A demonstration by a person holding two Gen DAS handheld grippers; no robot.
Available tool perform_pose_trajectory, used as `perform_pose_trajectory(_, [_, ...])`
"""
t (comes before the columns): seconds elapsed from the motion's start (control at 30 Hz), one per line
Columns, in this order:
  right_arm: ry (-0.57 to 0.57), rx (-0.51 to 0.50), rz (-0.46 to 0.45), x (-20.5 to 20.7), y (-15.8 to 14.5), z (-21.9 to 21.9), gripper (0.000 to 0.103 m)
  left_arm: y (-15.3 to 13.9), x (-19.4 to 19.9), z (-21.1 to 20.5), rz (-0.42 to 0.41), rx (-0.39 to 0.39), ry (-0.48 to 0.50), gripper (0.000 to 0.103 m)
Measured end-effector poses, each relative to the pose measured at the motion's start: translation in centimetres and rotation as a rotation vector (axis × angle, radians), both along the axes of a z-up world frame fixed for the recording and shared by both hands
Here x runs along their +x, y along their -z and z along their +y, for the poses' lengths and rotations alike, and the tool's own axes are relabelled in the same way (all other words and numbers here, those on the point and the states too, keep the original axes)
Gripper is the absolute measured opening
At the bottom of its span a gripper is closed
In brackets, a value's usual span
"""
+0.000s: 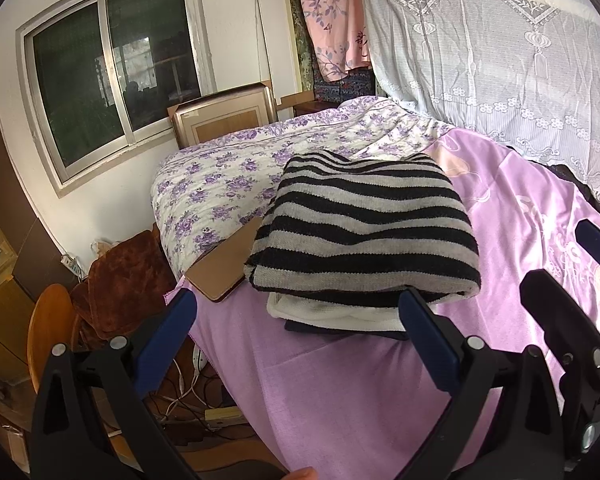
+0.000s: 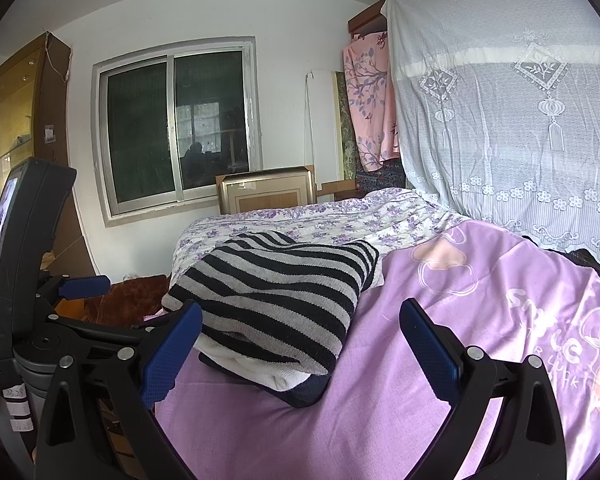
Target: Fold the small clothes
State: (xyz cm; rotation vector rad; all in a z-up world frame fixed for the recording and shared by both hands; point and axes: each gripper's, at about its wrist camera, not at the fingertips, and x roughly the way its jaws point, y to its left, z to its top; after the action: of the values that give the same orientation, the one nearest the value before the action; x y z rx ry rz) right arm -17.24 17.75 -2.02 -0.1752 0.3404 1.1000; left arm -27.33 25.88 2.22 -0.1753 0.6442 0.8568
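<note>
A folded black-and-grey striped knit (image 1: pixel 360 232) (image 2: pixel 276 296) tops a small stack on the purple sheet (image 1: pixel 332 392) (image 2: pixel 284 432). Under it lie a white garment (image 1: pixel 324 313) (image 2: pixel 260 374) and a dark navy one (image 1: pixel 340 330) (image 2: pixel 305 395). My left gripper (image 1: pixel 298 324) is open just in front of the stack's near edge, with nothing between its blue pads. My right gripper (image 2: pixel 300 344) is also open and empty, right of the stack's near corner; it shows at the left wrist view's right edge (image 1: pixel 576 276). One of the left gripper's blue pads (image 2: pixel 85 286) appears at the far left.
A brown board (image 1: pixel 220 272) pokes out left of the stack at the bed's edge. Behind lies a purple-flowered quilt (image 1: pixel 228 184) (image 2: pixel 340 216). A lace-covered mass (image 1: pixel 500 60) (image 2: pixel 500 120) rises at the right. Left of the bed are a cushioned chair (image 1: pixel 120 280) and floor cables (image 1: pixel 188 392).
</note>
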Motion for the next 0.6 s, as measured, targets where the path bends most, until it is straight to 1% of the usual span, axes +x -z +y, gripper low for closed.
perform_pose_trajectory(0.6, [-0.001, -0.001, 0.001, 0.09, 0.06, -0.07, 0.1, 0.14, -0.13, 0.16, 0.001, -0.002, 0.001, 0.099])
